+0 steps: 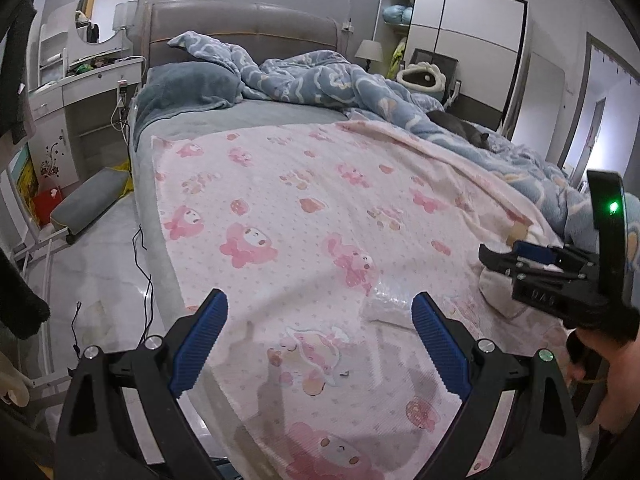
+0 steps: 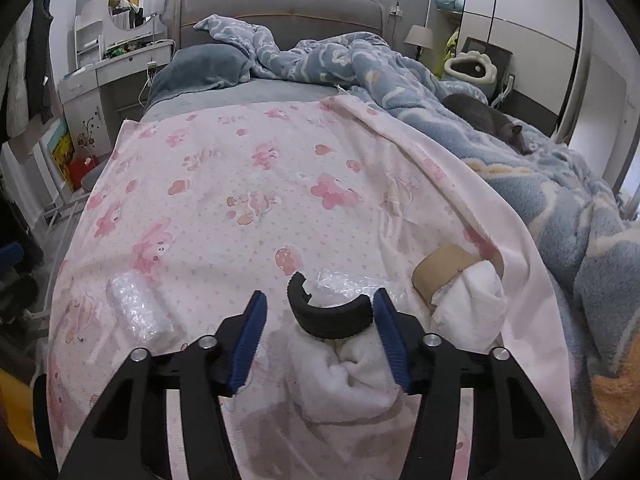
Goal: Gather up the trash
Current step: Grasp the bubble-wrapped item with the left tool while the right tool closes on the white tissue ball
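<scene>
On the pink cartoon-print blanket (image 2: 240,160) lie a curved black ribbed piece (image 2: 328,320) and a crumpled white cloth (image 2: 344,372). Both sit between the fingers of my right gripper (image 2: 320,298). The black piece's end reaches the right pad, while the left pad stands clear of it, so the jaws are open. A roll of bubble wrap (image 2: 136,308) lies to the left. Clear plastic film (image 2: 348,284) lies just beyond the black piece. My left gripper (image 1: 320,298) hangs wide open and holds nothing, with the bubble wrap (image 1: 384,304) by its right finger. The right gripper (image 1: 504,254) shows at the right edge.
A cardboard tape core (image 2: 440,272) and more white cloth (image 2: 472,304) lie right of the gripper. A grey cat (image 2: 488,120) sleeps on the rumpled blue blanket (image 2: 560,208). A dressing table (image 1: 80,88) and cables on the floor (image 1: 144,256) are left of the bed.
</scene>
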A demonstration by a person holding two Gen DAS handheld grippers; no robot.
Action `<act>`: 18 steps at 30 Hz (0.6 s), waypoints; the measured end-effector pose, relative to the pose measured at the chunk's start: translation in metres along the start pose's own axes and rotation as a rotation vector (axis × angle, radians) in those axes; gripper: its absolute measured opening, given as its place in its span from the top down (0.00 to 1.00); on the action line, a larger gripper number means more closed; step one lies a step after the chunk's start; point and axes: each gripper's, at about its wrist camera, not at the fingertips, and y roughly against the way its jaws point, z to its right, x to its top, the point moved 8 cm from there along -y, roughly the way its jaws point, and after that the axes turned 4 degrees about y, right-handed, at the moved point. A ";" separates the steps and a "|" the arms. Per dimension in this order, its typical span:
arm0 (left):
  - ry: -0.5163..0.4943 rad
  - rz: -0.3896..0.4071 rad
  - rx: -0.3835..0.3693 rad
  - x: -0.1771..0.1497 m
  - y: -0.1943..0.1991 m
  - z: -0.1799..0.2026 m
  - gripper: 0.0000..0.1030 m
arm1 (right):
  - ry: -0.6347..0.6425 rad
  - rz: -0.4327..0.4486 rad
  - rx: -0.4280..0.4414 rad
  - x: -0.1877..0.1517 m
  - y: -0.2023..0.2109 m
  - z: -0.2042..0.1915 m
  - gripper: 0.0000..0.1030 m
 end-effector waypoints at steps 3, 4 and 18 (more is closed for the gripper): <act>-0.003 -0.010 0.000 -0.002 -0.005 0.003 0.08 | -0.004 -0.008 0.015 -0.001 -0.002 0.003 0.54; -0.003 -0.013 -0.001 -0.002 -0.006 0.004 0.08 | -0.006 -0.014 0.019 -0.001 -0.003 0.004 0.55; -0.053 -0.048 -0.040 -0.010 -0.035 0.034 0.08 | -0.013 0.046 0.102 0.008 0.010 0.012 0.60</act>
